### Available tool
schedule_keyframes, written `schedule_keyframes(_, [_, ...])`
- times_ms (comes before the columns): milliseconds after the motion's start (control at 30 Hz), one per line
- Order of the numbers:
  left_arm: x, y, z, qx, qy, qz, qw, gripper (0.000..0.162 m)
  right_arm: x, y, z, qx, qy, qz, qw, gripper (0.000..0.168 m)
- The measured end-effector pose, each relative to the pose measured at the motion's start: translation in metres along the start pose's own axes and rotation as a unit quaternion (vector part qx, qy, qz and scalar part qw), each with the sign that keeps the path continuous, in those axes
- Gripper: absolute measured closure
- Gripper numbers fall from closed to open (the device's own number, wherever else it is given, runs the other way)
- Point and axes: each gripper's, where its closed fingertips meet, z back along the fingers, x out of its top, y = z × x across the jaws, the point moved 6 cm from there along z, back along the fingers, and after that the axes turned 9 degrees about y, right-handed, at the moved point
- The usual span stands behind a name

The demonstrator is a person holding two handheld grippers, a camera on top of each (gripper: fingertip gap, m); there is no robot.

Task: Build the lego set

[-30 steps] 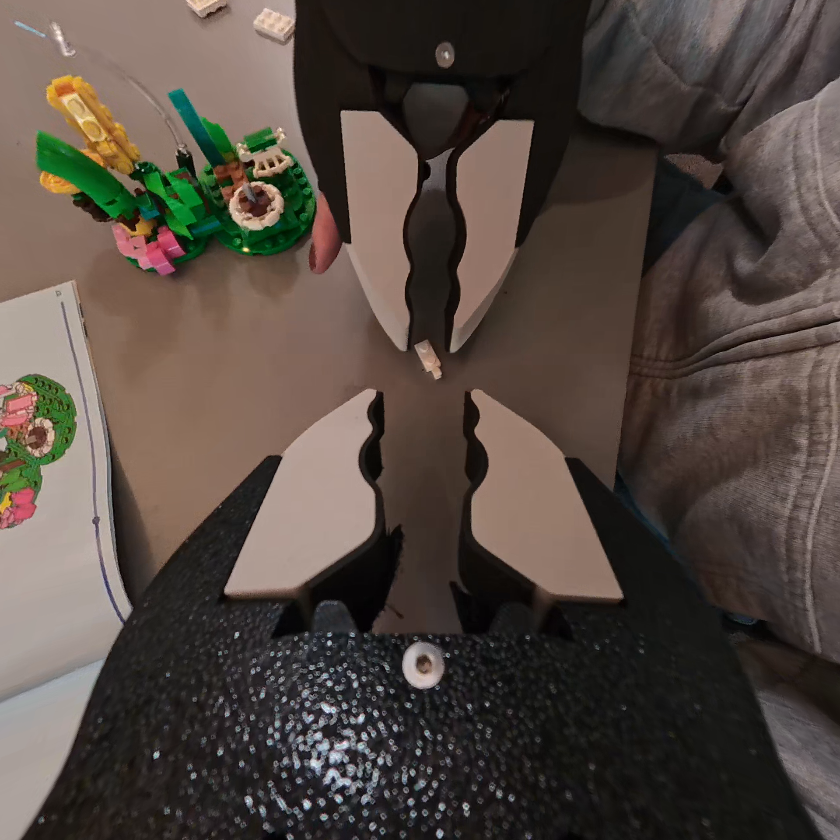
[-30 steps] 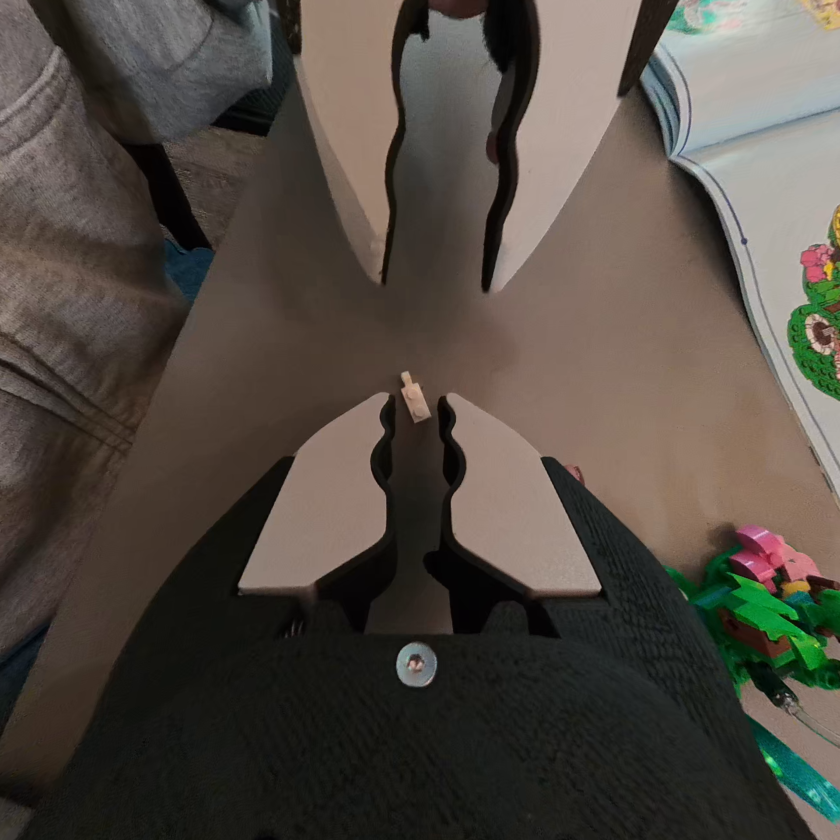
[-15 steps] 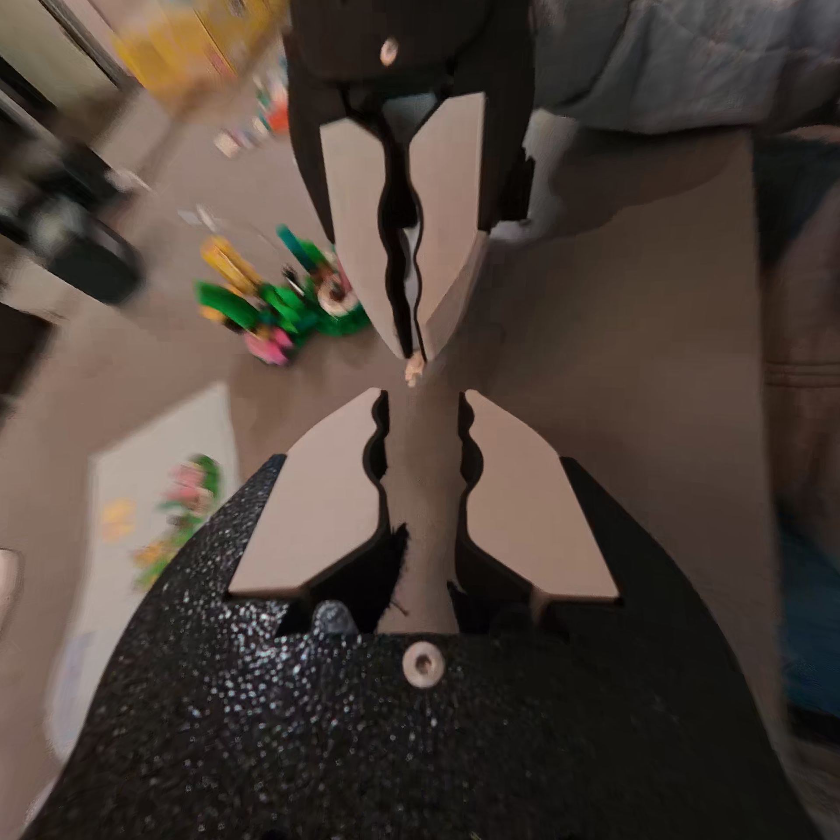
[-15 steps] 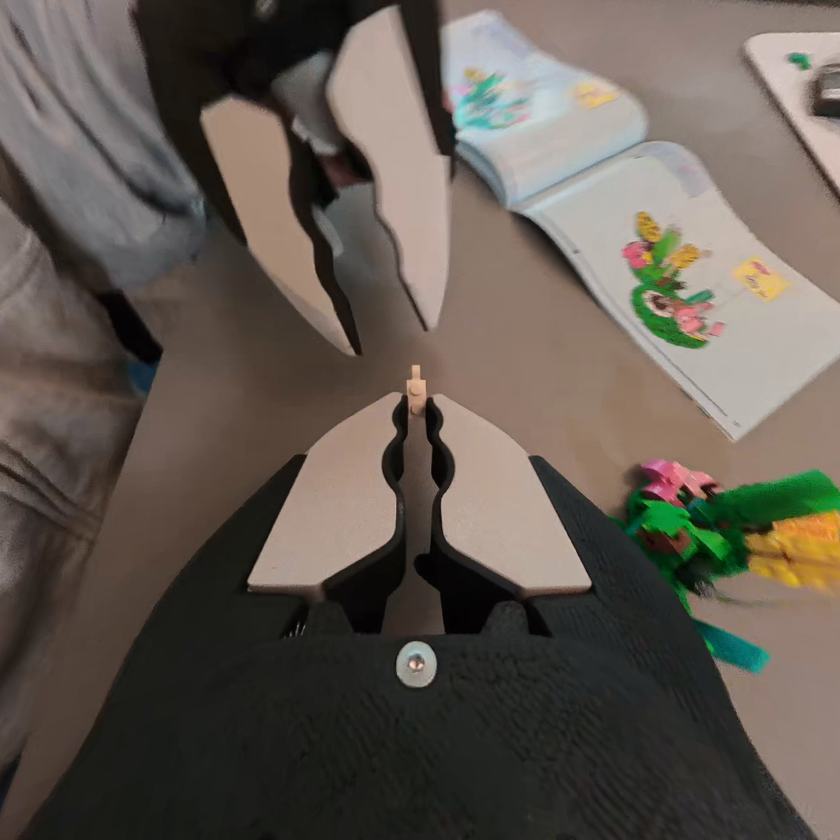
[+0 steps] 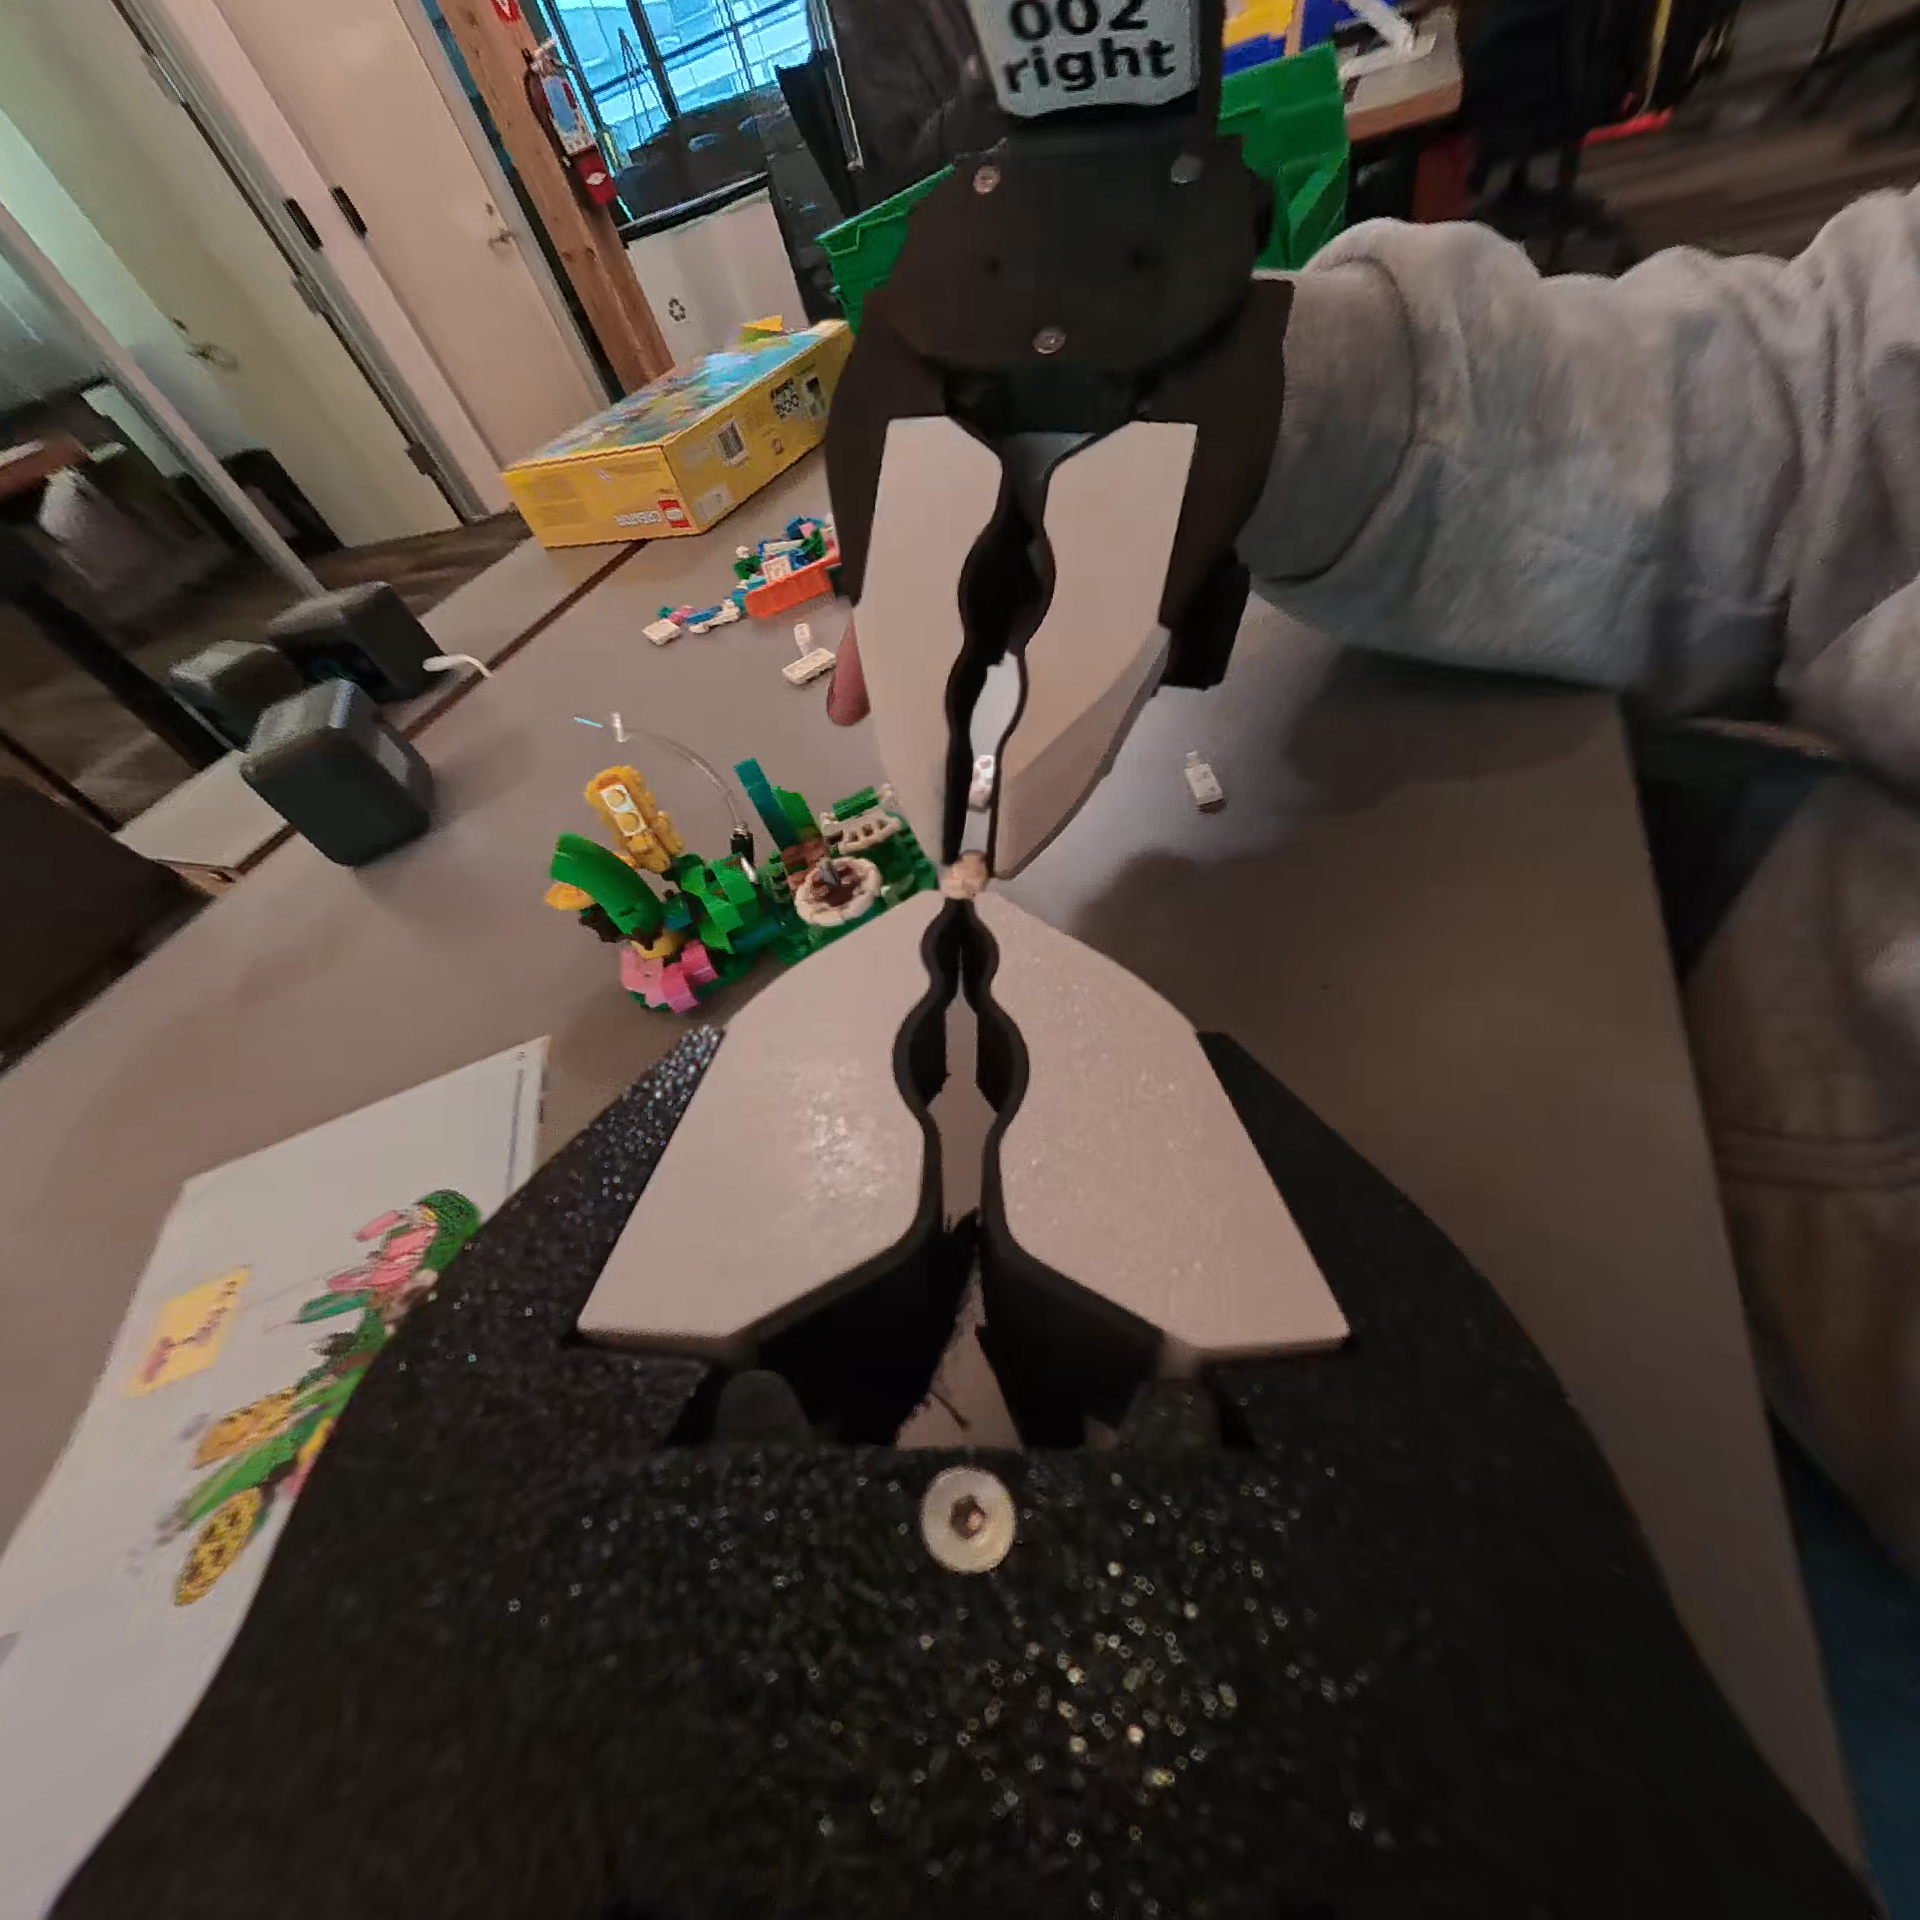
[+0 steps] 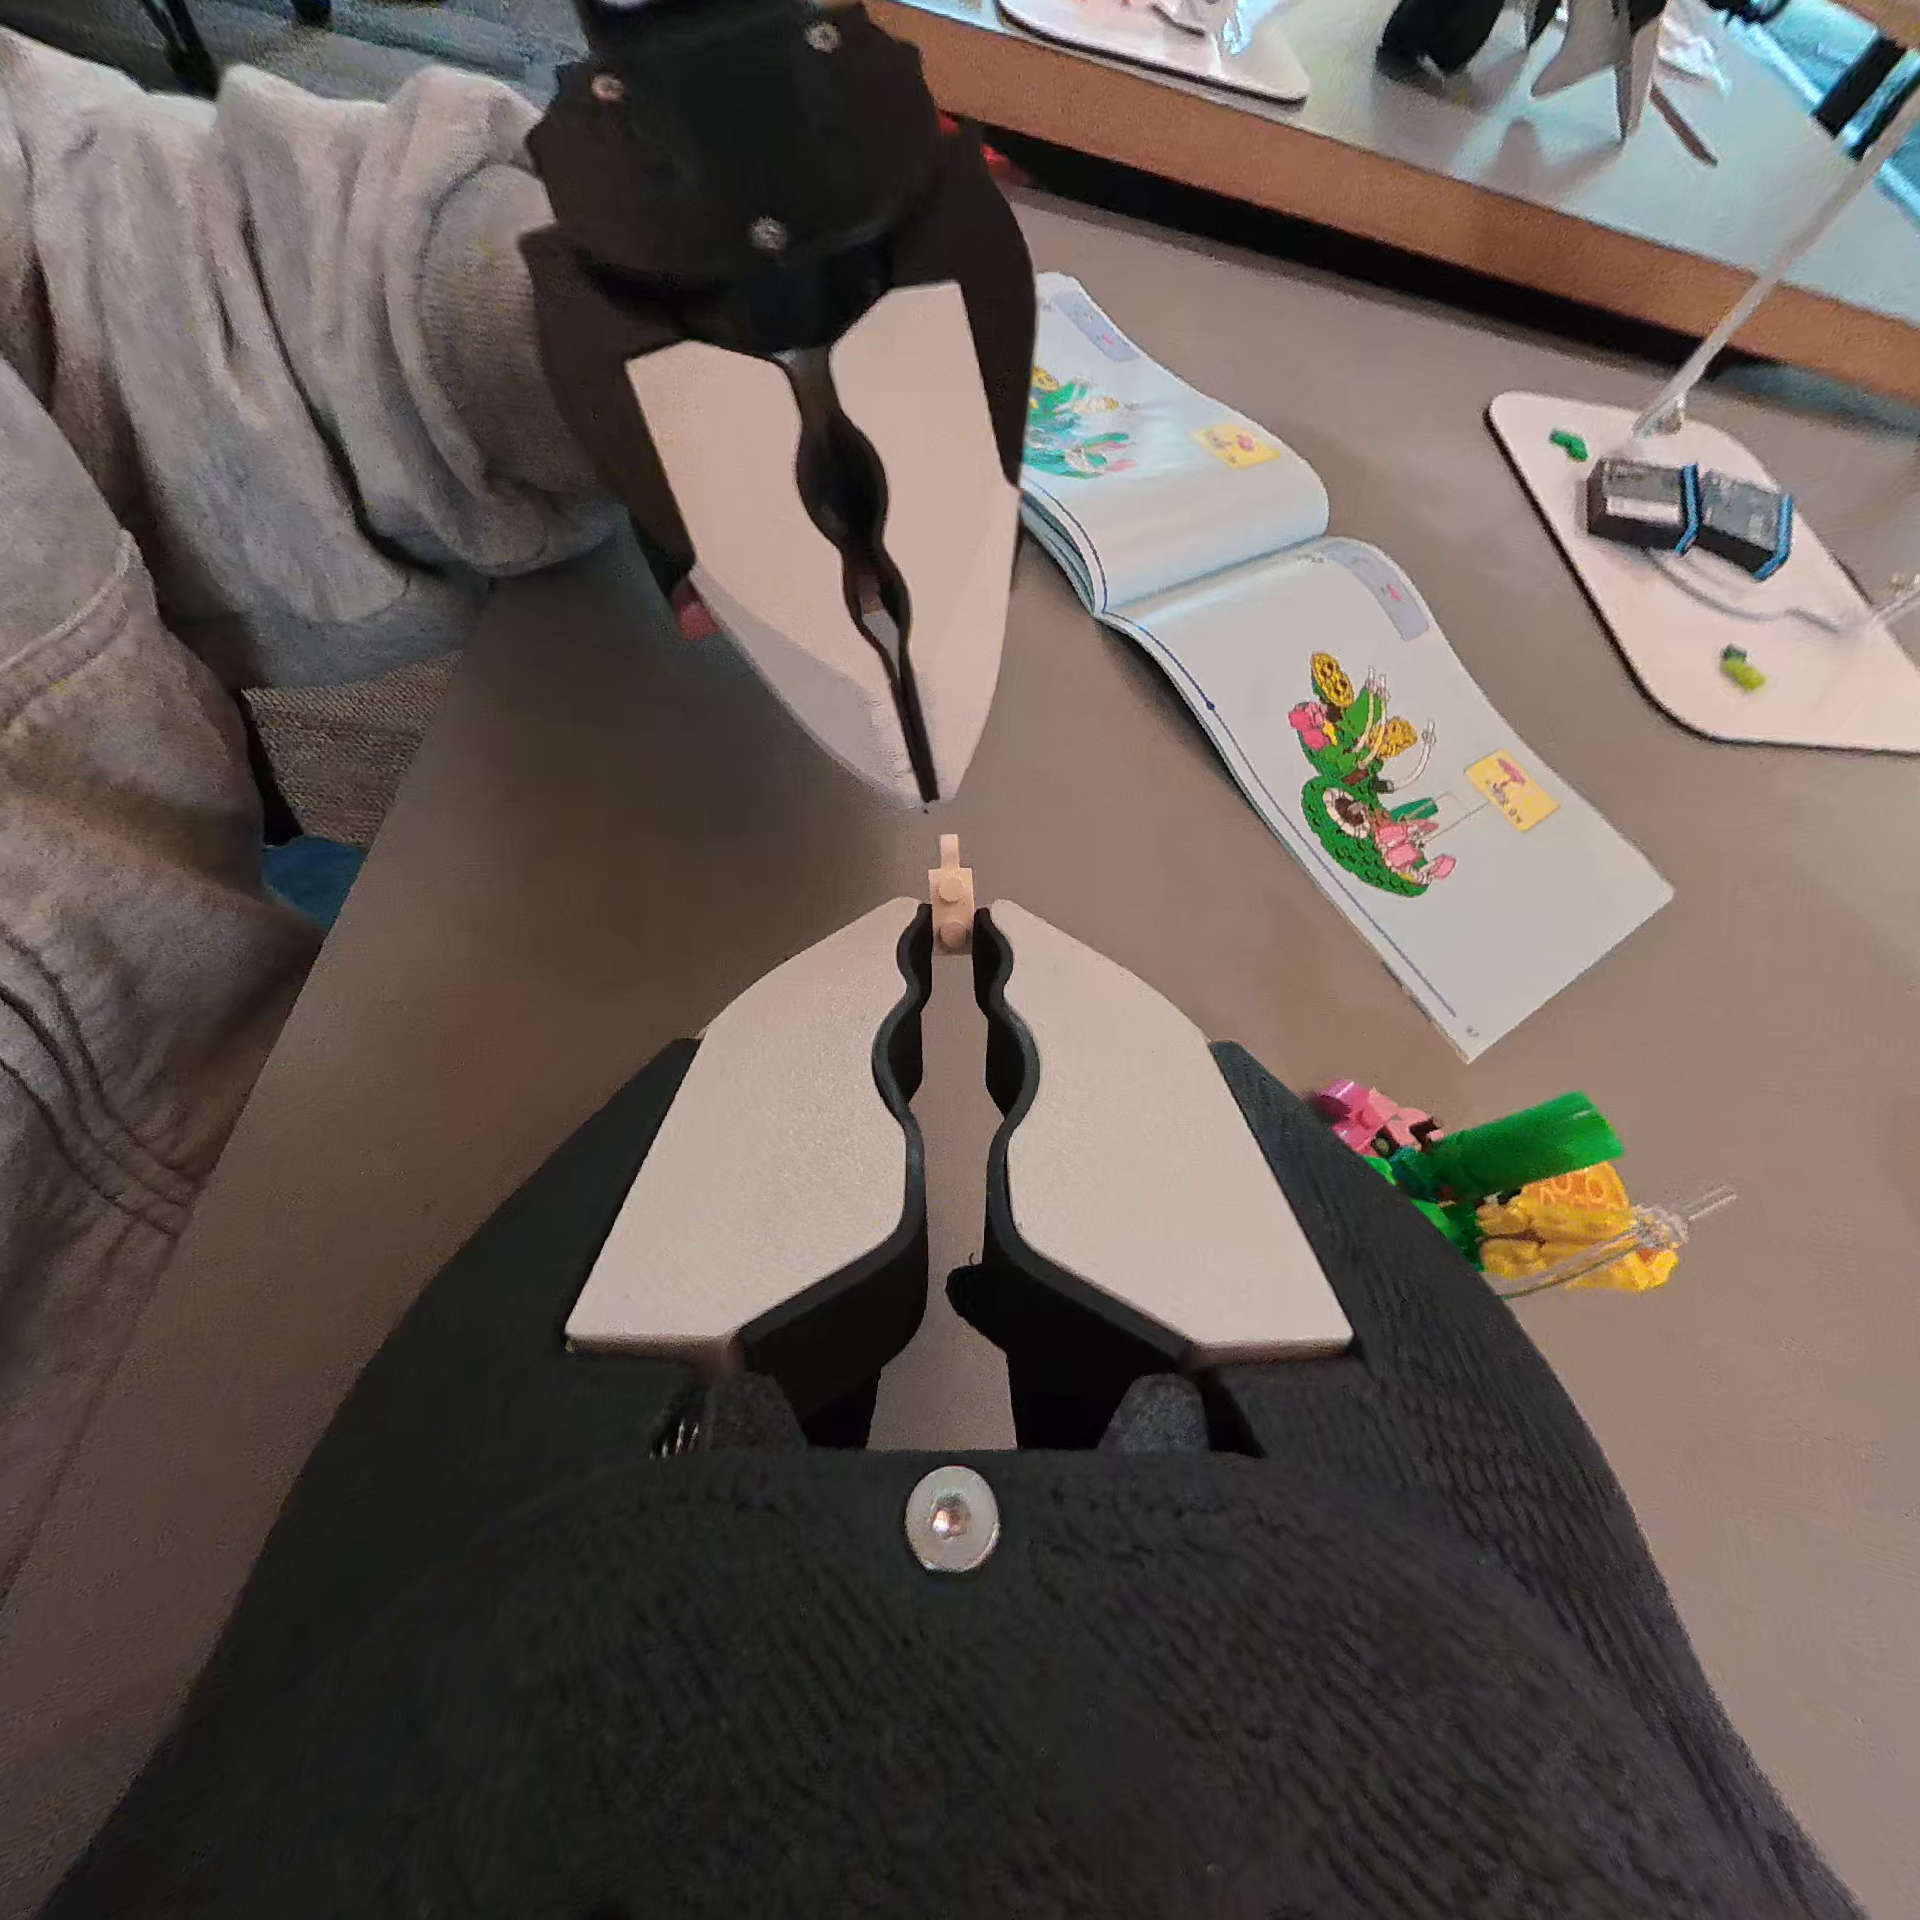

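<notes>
R gripper [image 6: 951, 914] pinches a tiny tan lego piece [image 6: 952, 896] at the very tips of its fingers, stud end poking fwd, lifted off the worktop [image 6: 644, 935]. L gripper [image 5: 961, 914] is closed to a sliver, nothing in it, tips facing the piece, just short of touching. Half-built flower model [image 5: 748, 894] sits on the worktop to my left, near the open instruction booklet [image 6: 1382, 748]. Looks like a handoff or re-grip in mid-air. To do it well, I'd open L a touch, take the free end squarely, and keep R clamped until L has it. Grip is shallow, so the piece could twist or pop out; go slow, no side load.
</notes>
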Motion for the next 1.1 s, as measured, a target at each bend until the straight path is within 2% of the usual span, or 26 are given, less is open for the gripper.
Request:
schedule_keyframes(167, [-0.004, -0.001, -0.001, -0.038, -0.018, 0.040, 0.998, 0.151, 0.003, 0.004, 0.001, 0.003, -0.002, 0.024, 1.000, 0.162])
schedule_keyframes(467, [-0.005, -0.006, -0.002, -0.087, -0.018, 0.064, 0.994, 0.159, 0.003, 0.012, -0.004, 0.016, 0.007, 0.044, 0.999, 0.162])
schedule_keyframes(800, [-0.009, -0.008, -0.004, -0.081, -0.004, 0.049, 0.995, 0.160, 0.003, 0.014, -0.006, 0.020, 0.006, 0.046, 0.999, 0.162])
schedule_keyframes(1000, [-0.009, -0.009, -0.006, -0.061, 0.012, 0.002, 0.998, 0.160, 0.001, 0.014, -0.007, 0.010, 0.013, 0.042, 0.999, 0.162])
schedule_keyframes(1100, [-0.008, -0.006, -0.007, -0.043, 0.003, 0.008, 0.999, 0.160, 0.002, 0.013, -0.003, 0.003, 0.001, 0.023, 1.000, 0.151])
